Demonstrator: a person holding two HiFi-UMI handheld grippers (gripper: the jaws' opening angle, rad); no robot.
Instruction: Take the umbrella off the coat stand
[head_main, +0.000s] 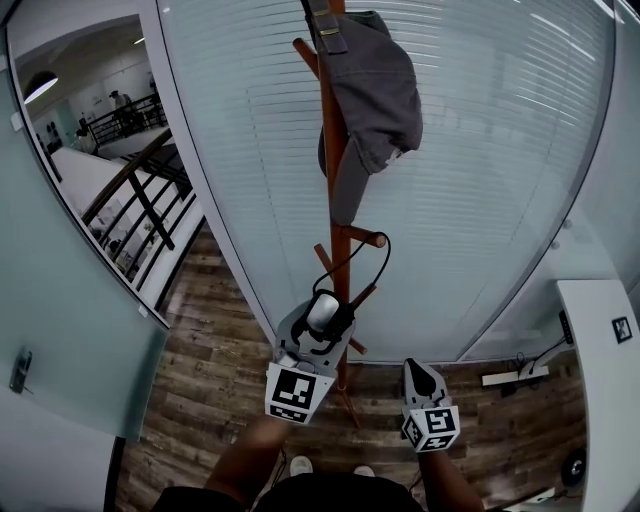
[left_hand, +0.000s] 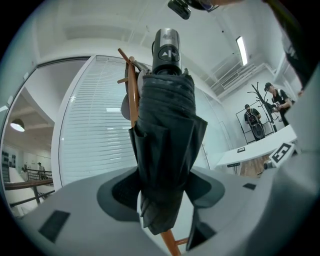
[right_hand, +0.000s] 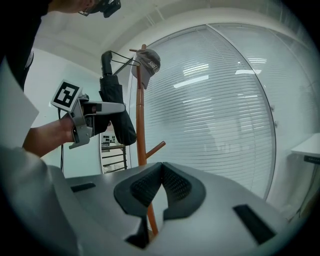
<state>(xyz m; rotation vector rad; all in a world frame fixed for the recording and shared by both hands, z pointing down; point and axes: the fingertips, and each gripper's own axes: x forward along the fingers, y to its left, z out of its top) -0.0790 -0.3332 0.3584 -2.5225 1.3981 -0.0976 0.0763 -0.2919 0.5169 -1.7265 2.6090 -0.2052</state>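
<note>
A folded black umbrella (left_hand: 167, 145) stands upright between the jaws of my left gripper (left_hand: 165, 185), which is shut on its canopy; the silver handle end (left_hand: 166, 47) points up. In the head view my left gripper (head_main: 322, 322) holds it close to the wooden coat stand (head_main: 330, 190), and the umbrella's thin black strap (head_main: 380, 262) loops up to a side peg (head_main: 366, 238). A grey cap (head_main: 375, 90) hangs at the top of the stand. My right gripper (head_main: 424, 382) hovers to the right of the stand, shut and empty, its pads (right_hand: 172, 182) touching.
A glass wall with white blinds (head_main: 480, 170) stands right behind the stand. A white desk (head_main: 600, 340) is at the right, a stair railing (head_main: 140, 200) behind glass at the left. Two people stand by another coat stand (left_hand: 260, 115) in the distance.
</note>
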